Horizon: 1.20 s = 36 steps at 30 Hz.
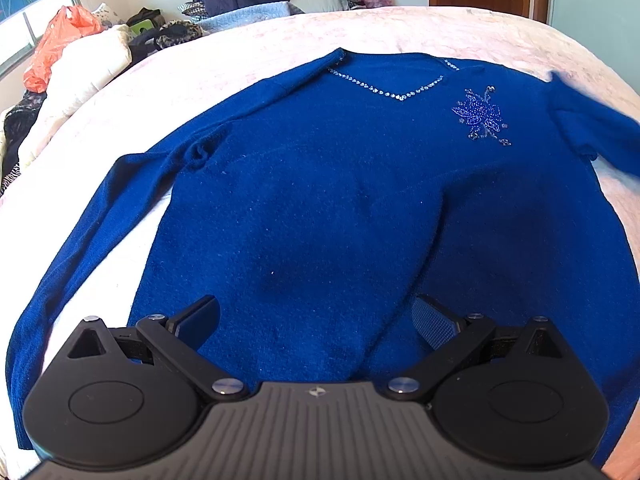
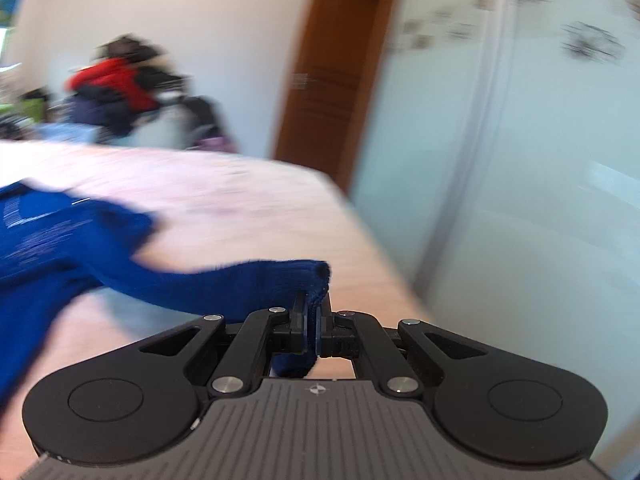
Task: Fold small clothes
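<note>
Right wrist: right hand-held gripper (image 2: 315, 320) pinching sweater (image 1: 320, 200) sleeve cuff (image 2: 316, 280), left hand-held gripper (image 1: 316, 320) spread above hem; advise carrying cuff across chest, keeping tension.

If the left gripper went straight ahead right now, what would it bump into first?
Most likely the blue sweater. The left gripper is open, hovering over the hem, pointing along the body toward the sparkly neckline. Its height above the fabric is hard to judge.
</note>
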Tool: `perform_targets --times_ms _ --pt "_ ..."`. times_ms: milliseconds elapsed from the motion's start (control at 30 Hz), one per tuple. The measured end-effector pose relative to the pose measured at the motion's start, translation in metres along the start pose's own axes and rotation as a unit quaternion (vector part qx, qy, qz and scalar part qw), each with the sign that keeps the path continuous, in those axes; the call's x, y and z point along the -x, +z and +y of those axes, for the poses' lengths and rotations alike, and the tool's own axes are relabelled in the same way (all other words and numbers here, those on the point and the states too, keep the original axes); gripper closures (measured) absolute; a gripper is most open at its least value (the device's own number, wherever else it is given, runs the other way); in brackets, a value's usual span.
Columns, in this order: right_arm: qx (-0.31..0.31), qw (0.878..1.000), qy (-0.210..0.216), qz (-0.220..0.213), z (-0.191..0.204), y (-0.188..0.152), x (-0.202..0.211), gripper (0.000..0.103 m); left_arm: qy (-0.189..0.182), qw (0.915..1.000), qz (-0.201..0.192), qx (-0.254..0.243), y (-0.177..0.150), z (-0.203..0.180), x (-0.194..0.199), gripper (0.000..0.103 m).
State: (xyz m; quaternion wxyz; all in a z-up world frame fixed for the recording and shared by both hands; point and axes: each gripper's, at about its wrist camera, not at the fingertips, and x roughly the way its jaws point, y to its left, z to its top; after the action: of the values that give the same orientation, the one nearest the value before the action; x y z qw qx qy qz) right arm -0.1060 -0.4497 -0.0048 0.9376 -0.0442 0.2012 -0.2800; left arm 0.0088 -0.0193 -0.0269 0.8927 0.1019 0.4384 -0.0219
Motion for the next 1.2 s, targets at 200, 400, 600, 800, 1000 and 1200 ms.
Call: perform_targets --times_ms 200,400,600,800,1000,1200 --pt "-0.116 0.993 -0.032 0.021 -0.075 -0.011 -0.009 0.101 0.000 1.0000 0.001 -0.006 0.001 -0.003 -0.001 0.000" --pt "-0.258 0.962 -0.004 0.091 -0.112 -0.057 -0.037 0.101 0.001 1.0000 0.001 -0.010 0.001 -0.004 -0.002 0.000" --pt "-0.361 0.925 0.001 0.121 -0.120 -0.100 -0.057 0.080 0.000 0.9998 0.000 -0.022 0.001 -0.008 -0.003 0.000" --pt "-0.257 0.961 -0.096 0.020 -0.063 -0.061 -0.033 0.061 -0.009 0.9985 -0.037 -0.038 0.037 0.003 -0.003 0.000" --pt "-0.286 0.943 0.156 0.067 0.035 -0.035 -0.069 0.032 -0.012 0.9977 -0.057 -0.034 0.110 0.026 -0.063 0.000" --pt "-0.216 0.922 0.282 0.157 0.167 -0.031 -0.113 0.032 0.033 0.9969 -0.053 -0.048 0.156 0.039 -0.138 0.000"
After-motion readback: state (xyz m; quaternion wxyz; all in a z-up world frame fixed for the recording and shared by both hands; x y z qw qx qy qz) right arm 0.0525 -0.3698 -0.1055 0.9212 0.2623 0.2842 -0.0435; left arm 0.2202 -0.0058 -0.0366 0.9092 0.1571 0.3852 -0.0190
